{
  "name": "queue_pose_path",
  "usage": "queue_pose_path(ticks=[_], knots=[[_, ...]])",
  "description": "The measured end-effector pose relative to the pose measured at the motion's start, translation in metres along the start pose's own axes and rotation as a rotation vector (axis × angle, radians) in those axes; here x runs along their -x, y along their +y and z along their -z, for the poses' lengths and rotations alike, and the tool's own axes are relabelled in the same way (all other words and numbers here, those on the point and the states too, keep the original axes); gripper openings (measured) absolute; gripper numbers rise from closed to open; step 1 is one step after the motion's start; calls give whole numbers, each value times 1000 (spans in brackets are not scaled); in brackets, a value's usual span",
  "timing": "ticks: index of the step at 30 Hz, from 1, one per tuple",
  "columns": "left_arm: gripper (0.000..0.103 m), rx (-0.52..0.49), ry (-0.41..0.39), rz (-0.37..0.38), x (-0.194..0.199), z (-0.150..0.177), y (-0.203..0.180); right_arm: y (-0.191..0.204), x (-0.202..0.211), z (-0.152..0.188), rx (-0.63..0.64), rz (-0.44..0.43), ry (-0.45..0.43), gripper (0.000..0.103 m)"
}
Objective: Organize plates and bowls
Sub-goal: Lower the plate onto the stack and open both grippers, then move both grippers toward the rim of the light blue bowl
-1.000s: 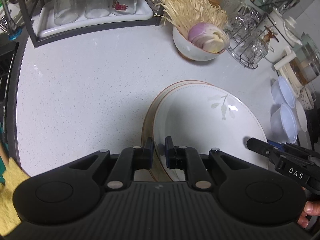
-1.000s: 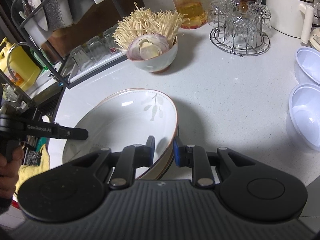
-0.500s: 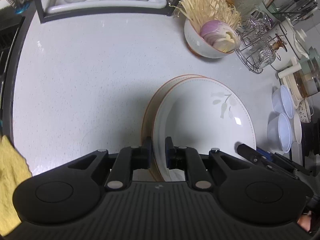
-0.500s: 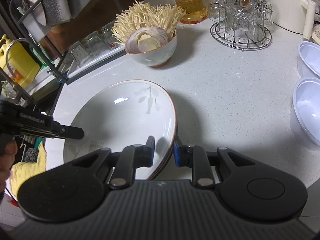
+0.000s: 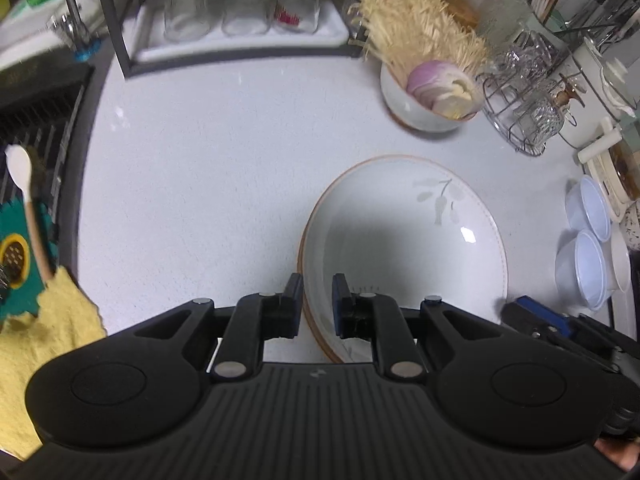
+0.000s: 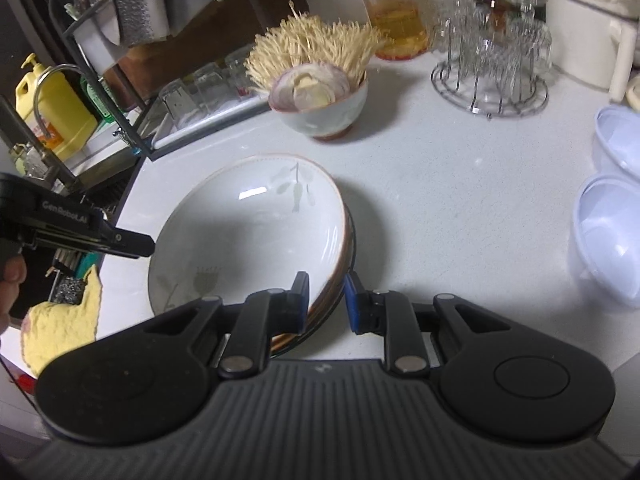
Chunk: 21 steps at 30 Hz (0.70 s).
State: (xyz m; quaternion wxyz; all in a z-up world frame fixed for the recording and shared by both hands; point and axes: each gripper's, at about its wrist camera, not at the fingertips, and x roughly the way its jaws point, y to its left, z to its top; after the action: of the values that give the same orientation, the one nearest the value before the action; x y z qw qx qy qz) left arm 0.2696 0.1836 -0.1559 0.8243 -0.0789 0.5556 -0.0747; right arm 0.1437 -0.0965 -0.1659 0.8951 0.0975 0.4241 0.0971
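Already the plates [image 5: 404, 236] sit stacked on the counter [image 5: 208, 184] — my left gripper [image 5: 316, 300] and right gripper [image 6: 326, 298] both clamp the stack's rims; plastic bowls [image 6: 612, 236] remain unsorted.

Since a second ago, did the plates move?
Yes. The stack of plates moved toward the mushroom bowl: the strip of white counter between them is narrower now in both views.
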Motion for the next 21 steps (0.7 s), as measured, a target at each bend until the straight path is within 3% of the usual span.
queue_pose_path(ticks=[11, 21], knots=[[16, -47, -181, 77, 61, 9, -49, 9, 72, -23, 35, -7, -170, 22], [16, -114, -261, 208, 101, 16, -101, 3, 130, -28, 14, 55, -317, 23]])
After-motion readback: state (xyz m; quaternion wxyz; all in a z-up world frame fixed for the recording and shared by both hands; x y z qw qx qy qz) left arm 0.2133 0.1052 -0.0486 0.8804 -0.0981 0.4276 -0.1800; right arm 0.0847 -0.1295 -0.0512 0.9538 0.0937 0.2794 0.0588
